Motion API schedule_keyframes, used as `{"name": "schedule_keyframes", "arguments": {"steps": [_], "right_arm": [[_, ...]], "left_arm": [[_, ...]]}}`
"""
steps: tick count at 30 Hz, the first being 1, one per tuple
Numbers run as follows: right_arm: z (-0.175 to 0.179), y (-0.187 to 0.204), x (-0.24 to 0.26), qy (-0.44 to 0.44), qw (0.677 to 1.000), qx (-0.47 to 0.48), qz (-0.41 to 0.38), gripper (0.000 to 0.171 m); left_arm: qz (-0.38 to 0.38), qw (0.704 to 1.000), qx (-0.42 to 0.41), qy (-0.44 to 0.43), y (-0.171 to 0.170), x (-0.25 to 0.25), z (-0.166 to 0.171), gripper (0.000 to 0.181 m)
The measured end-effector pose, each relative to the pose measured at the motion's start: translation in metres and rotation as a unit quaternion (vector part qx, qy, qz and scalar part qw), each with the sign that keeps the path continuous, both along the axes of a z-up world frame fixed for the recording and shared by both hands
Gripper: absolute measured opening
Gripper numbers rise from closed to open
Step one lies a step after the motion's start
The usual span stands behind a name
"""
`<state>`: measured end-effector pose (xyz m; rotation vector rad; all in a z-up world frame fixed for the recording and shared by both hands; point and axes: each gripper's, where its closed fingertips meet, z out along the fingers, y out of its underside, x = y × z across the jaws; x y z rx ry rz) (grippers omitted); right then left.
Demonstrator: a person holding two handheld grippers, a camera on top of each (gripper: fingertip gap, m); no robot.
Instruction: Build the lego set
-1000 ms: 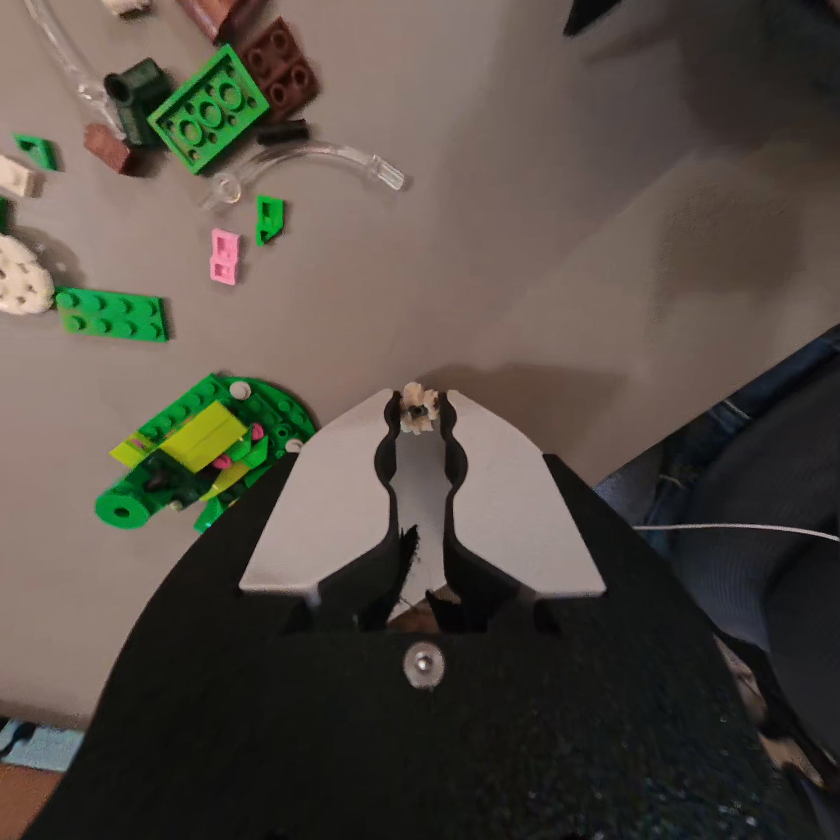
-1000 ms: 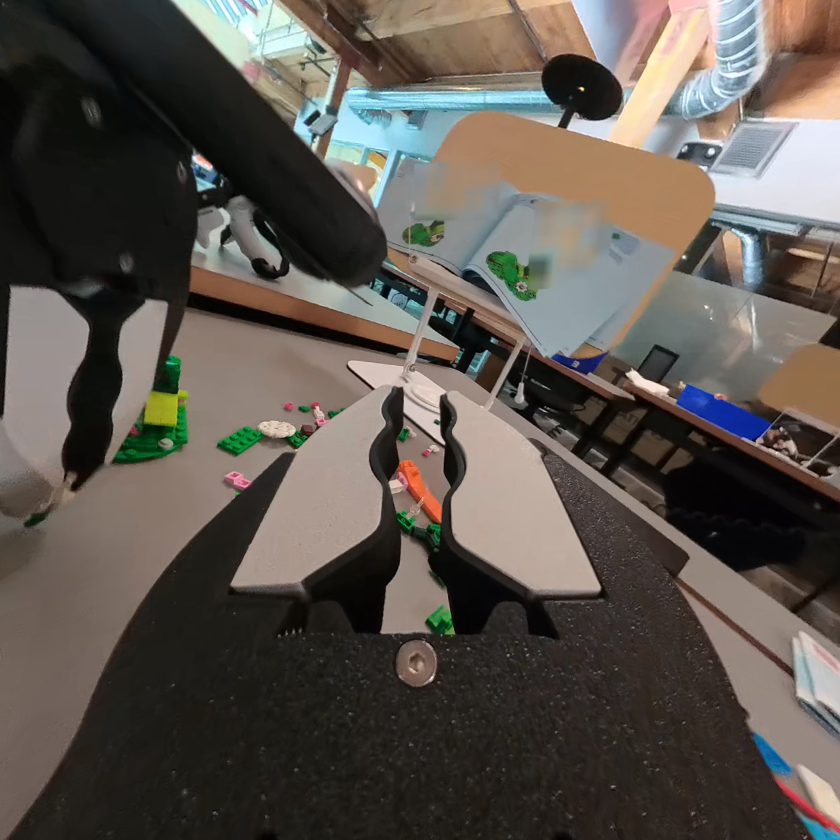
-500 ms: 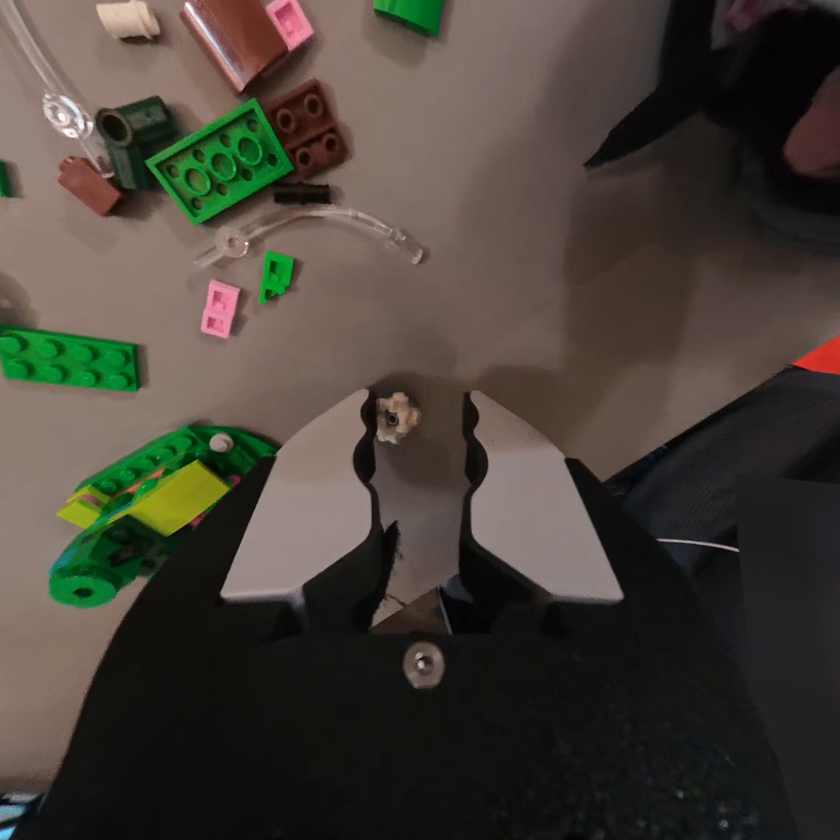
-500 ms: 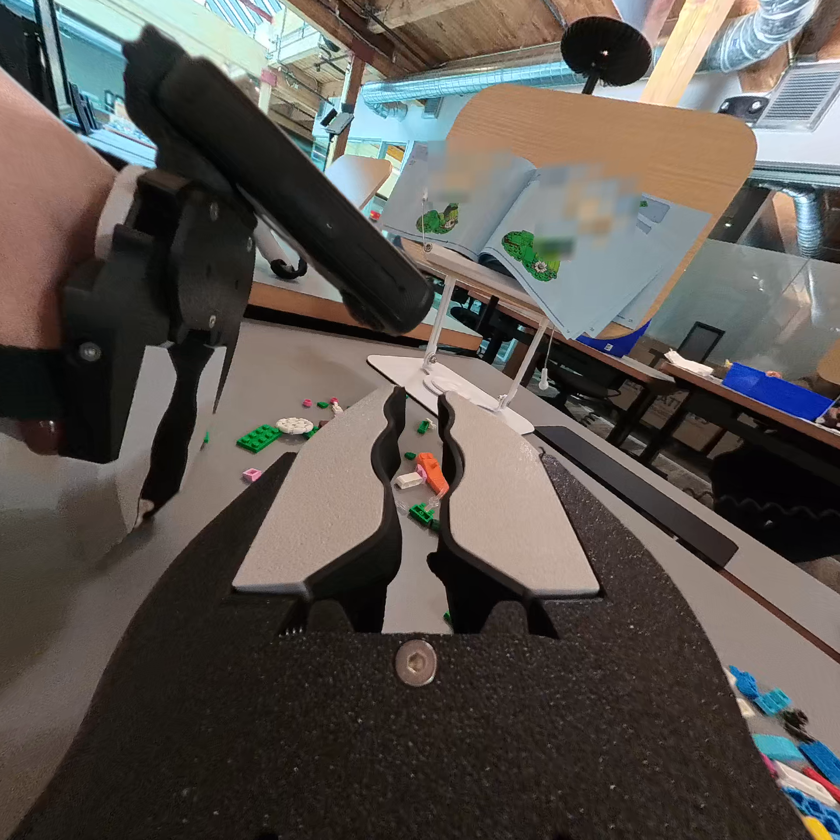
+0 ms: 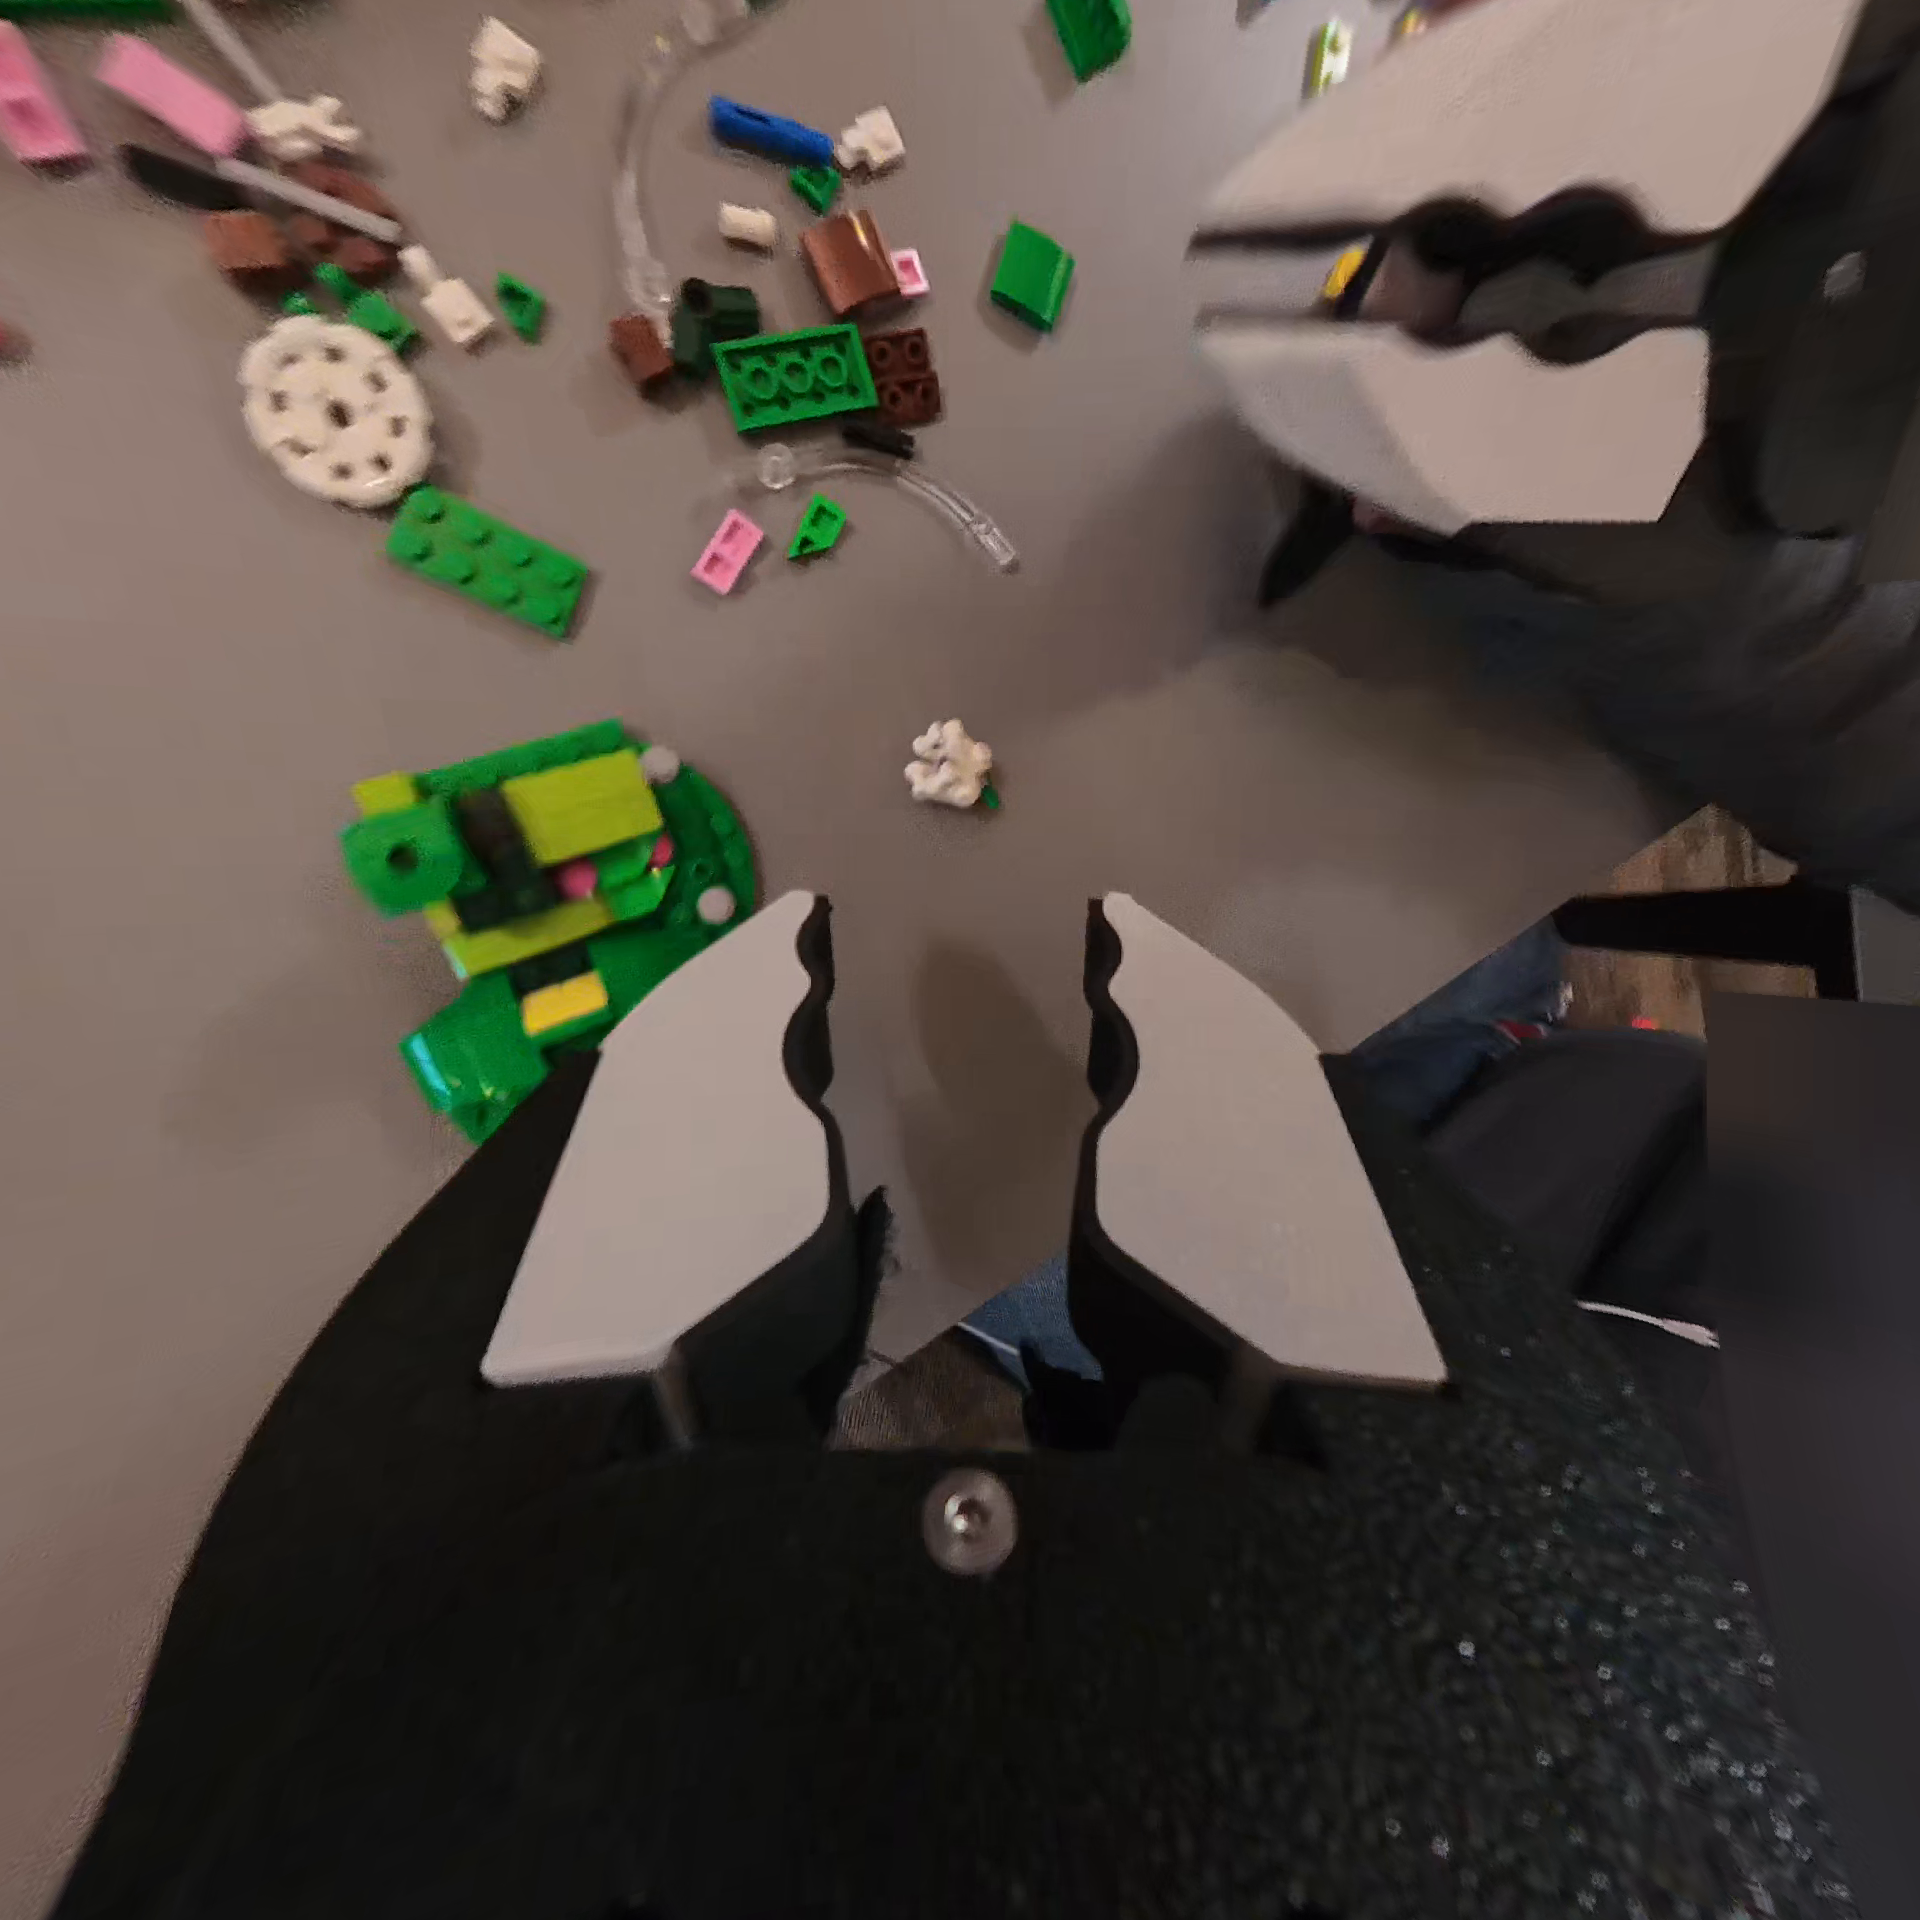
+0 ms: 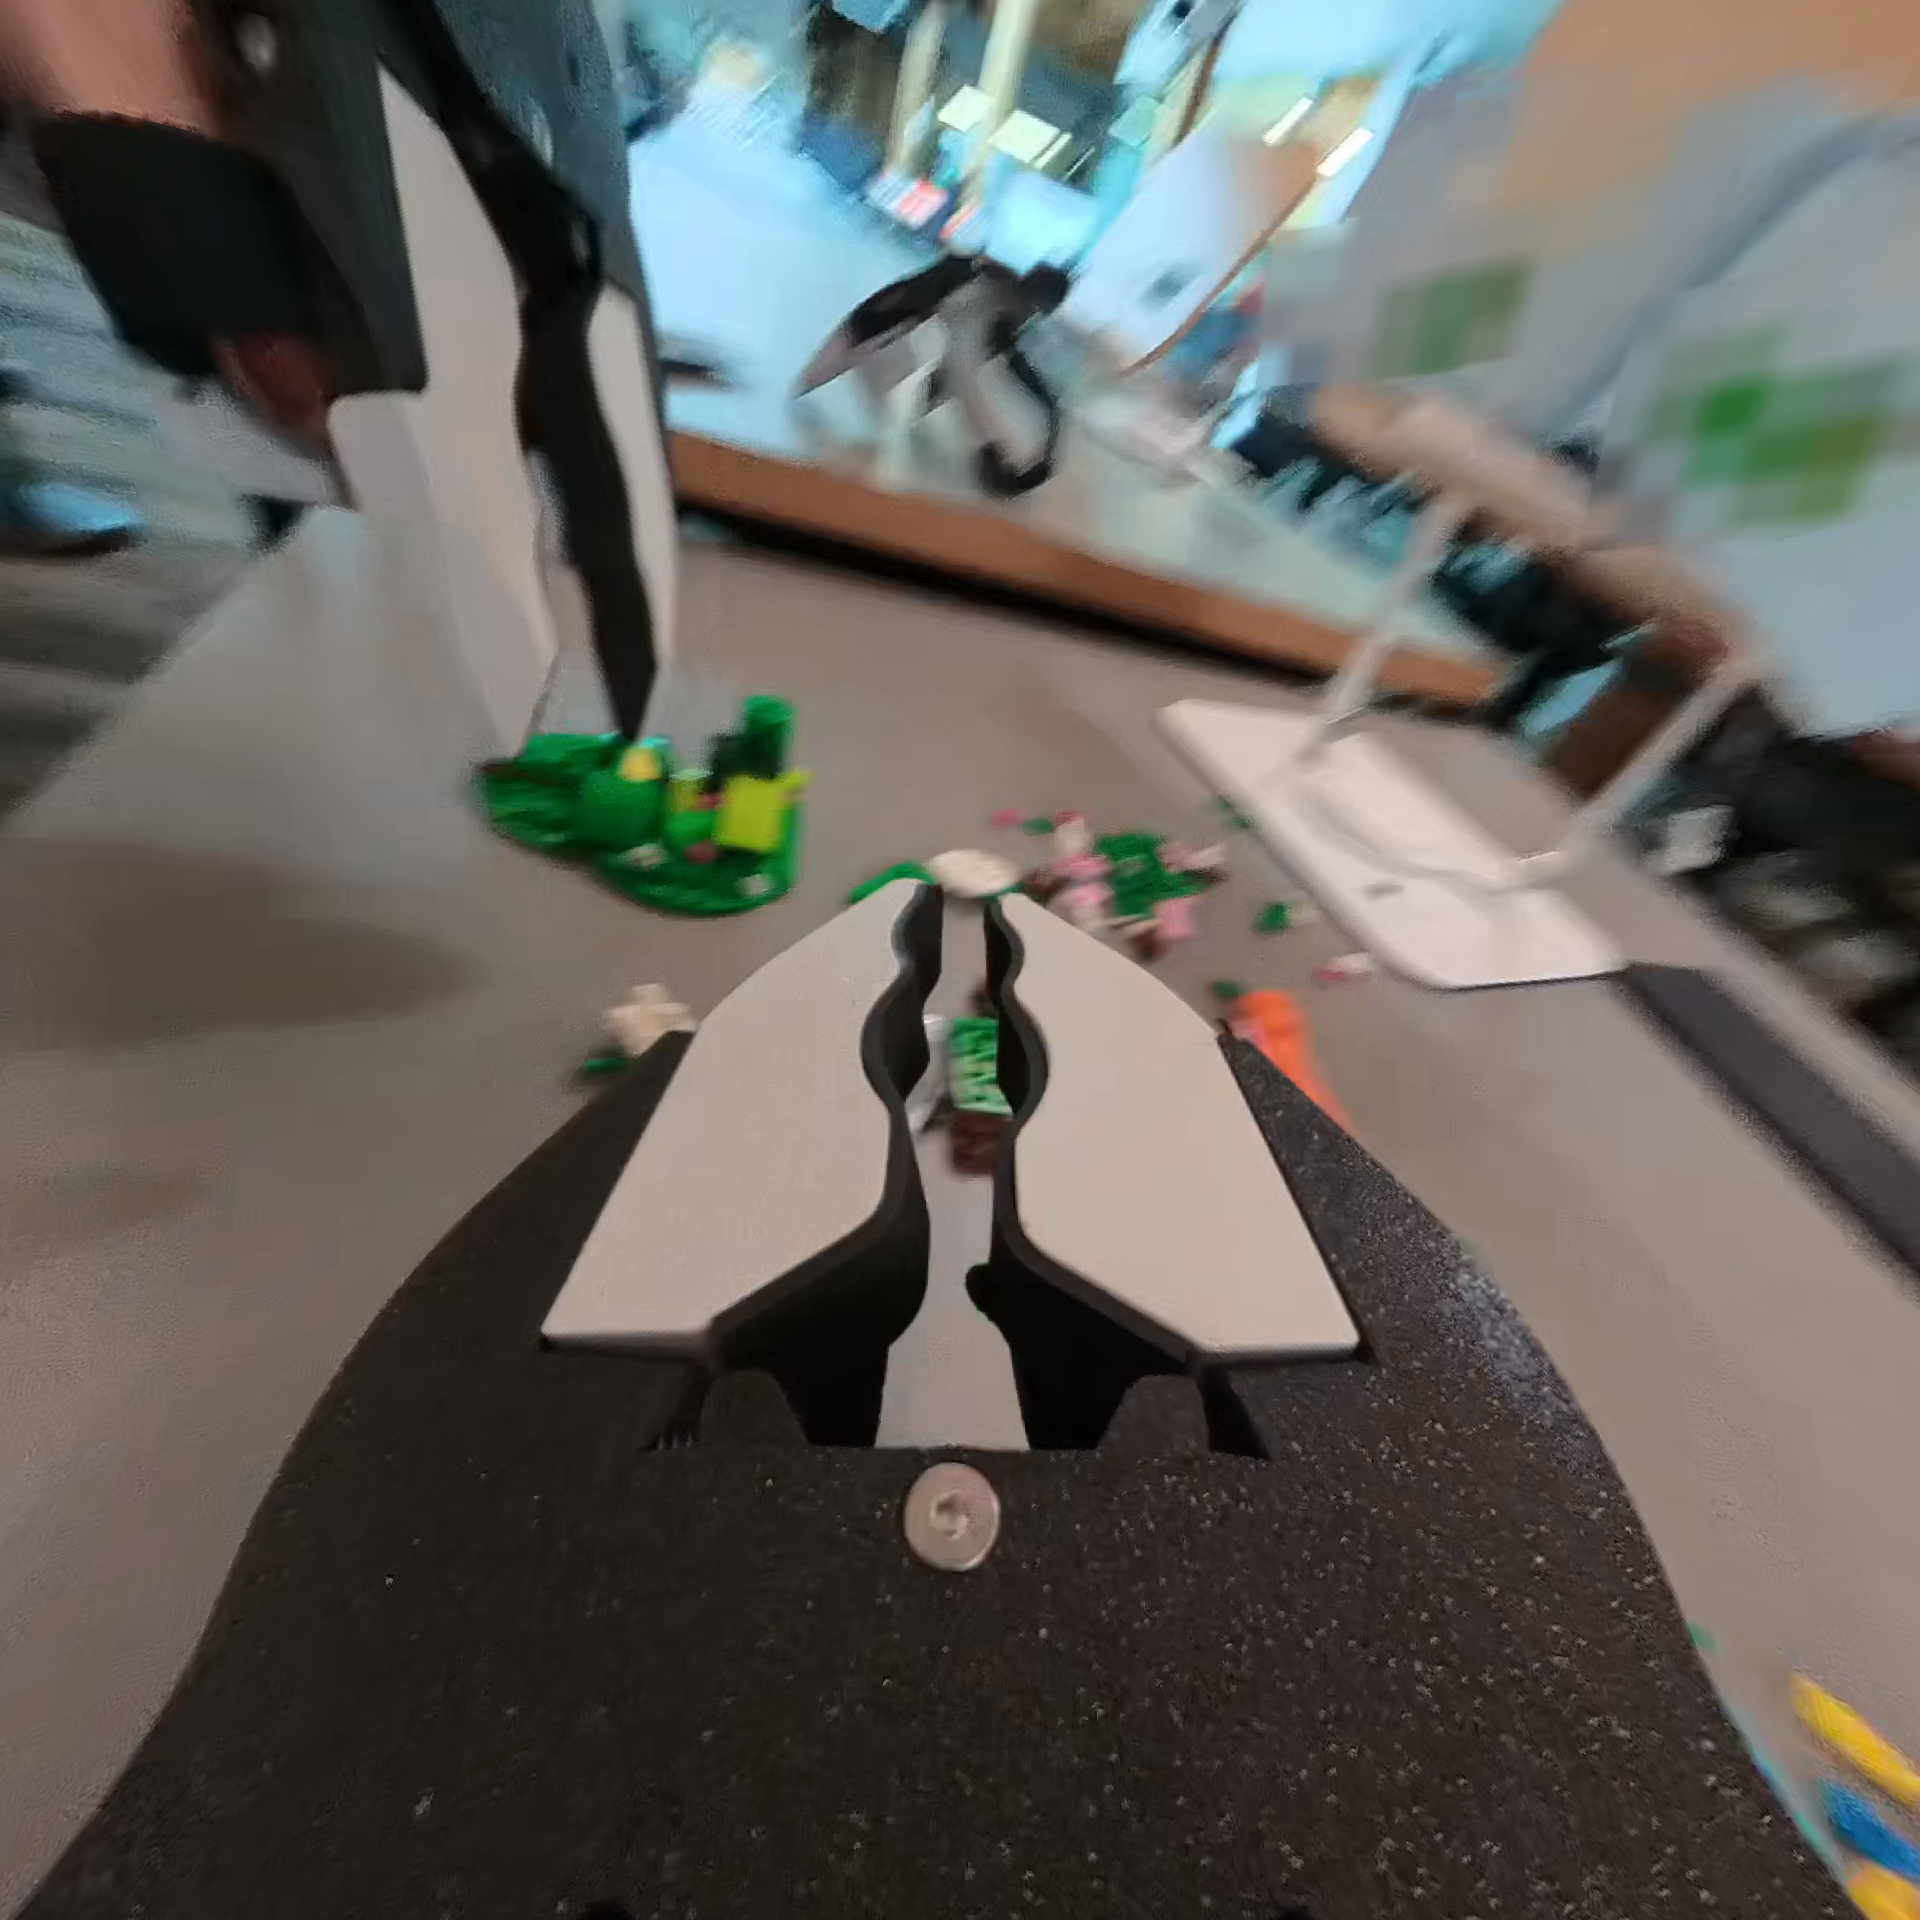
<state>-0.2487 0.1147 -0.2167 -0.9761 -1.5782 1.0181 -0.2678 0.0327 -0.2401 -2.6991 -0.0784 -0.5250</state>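
Observation:
My left gripper is open and empty above the grey table. A small white flower piece with a bit of green lies on the table just beyond its fingertips, touching neither. It also shows in the right wrist view. The green half-built model sits to the left of my left fingers, and shows in the right wrist view. My right gripper has only a narrow gap between its fingers, with nothing in it. It hovers at the top right of the left wrist view.
Loose pieces lie at the back: a white round plate, a long green plate, a green plate with holes, brown, pink and clear parts. The white base of a book stand and an orange piece are to the right. A person's legs are at the table edge.
My left gripper opened and let go of the white flower piece, which now lies on the table, and drew back. My right gripper narrowed and swung towards the pieces.

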Motion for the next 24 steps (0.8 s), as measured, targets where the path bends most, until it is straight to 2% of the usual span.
{"name": "schedule_keyframes", "arguments": {"steps": [2, 4, 7, 12, 17, 24], "right_arm": [[-0.015, -0.027, 0.000, -0.109, 0.988, -0.072, 0.079, 0.012], [-0.030, -0.046, 0.003, -0.219, 0.956, -0.149, 0.124, 0.020], [-0.050, -0.055, 0.002, -0.321, 0.918, -0.195, 0.124, 0.027], [-0.064, -0.057, -0.004, -0.423, 0.882, -0.189, 0.088, 0.025], [-0.070, -0.060, -0.001, -0.512, 0.841, -0.158, 0.070, 0.026], [-0.080, -0.062, 0.000, -0.571, 0.811, -0.110, 0.061, 0.021]], "left_arm": [[0.026, 0.999, 0.042, 0.007, -0.013, -0.008, 0.004, 0.042], [0.042, 0.996, 0.072, 0.014, -0.027, -0.015, 0.002, 0.039], [0.055, 0.993, 0.100, 0.011, -0.045, -0.017, -0.007, 0.035], [0.065, 0.989, 0.133, 0.009, -0.064, -0.019, -0.015, 0.030], [0.072, 0.986, 0.152, 0.000, -0.069, -0.024, -0.016, 0.028], [0.065, 0.986, 0.154, -0.006, -0.073, -0.024, -0.021, 0.028]]}}
